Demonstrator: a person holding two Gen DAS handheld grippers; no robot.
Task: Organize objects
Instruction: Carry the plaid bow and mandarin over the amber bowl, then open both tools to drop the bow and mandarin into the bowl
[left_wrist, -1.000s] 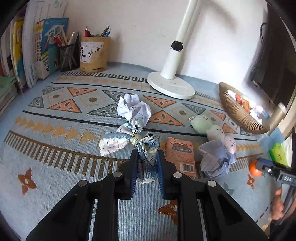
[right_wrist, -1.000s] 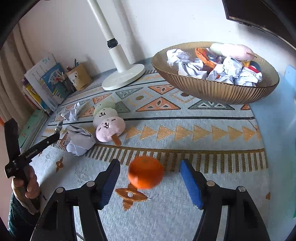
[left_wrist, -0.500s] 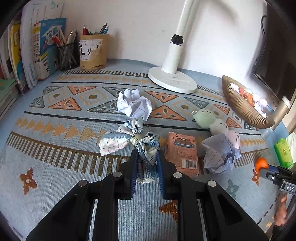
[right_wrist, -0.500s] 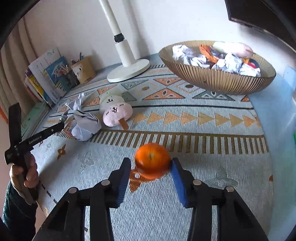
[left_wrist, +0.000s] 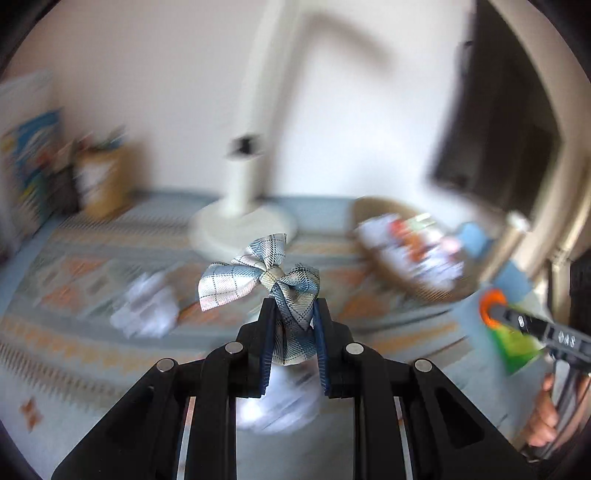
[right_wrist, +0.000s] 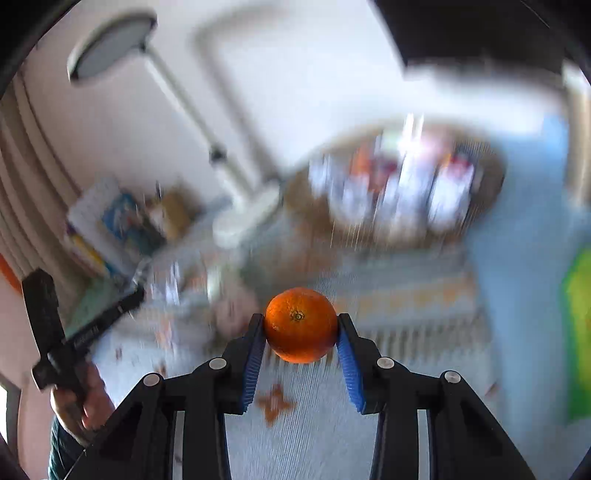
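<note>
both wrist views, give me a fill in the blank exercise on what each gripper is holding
1. The right gripper is shut on an ______.
2. The left gripper grips a plaid ______ between its fingers.
3. The colour of the pads on the right gripper's fingers is ______.
4. Beyond the held fruit, blurred, stands a wide ______ full of things.

Missing words: orange; bow; blue; bowl

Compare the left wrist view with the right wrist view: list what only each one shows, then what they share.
Only the left wrist view: the left gripper clamped on the plaid bow, lifted off the patterned cloth.
Only the right wrist view: the lamp head and the right gripper closed on the orange.
Both, blurred: the lamp base, the filled basket and the books.
</note>
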